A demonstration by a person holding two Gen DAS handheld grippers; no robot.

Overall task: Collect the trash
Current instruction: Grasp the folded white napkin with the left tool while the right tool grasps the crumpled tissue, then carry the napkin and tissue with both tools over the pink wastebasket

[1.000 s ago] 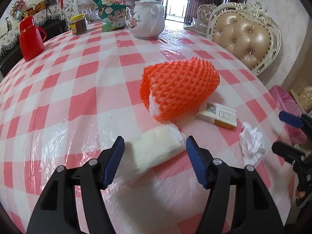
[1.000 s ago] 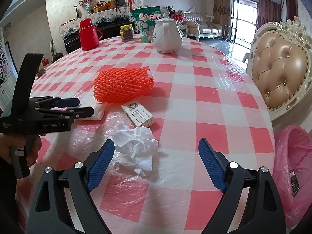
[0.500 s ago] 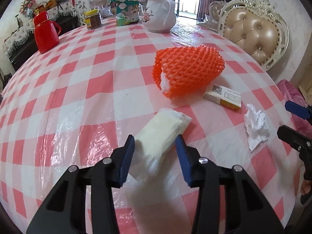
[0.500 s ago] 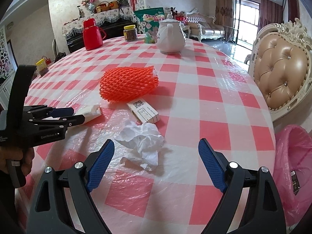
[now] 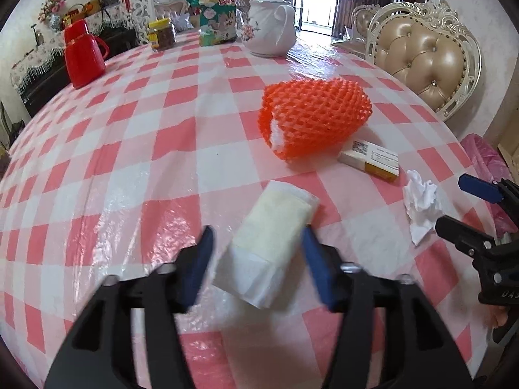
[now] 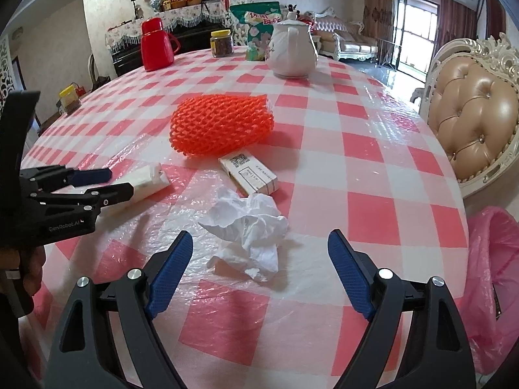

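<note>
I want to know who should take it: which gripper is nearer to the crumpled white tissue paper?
Right. The right gripper has the crumpled white tissue paper just ahead of its open fingers. The left gripper is off to the side, opening around a white wrapped packet.

"GenRobot.AI" is showing in grey on the left gripper (image 6: 110, 184) body, left of the right gripper (image 6: 259, 269).

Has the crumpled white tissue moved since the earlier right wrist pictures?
No. The crumpled white tissue lies just in front of the small box, as before, between the open fingers of the right gripper.
</note>
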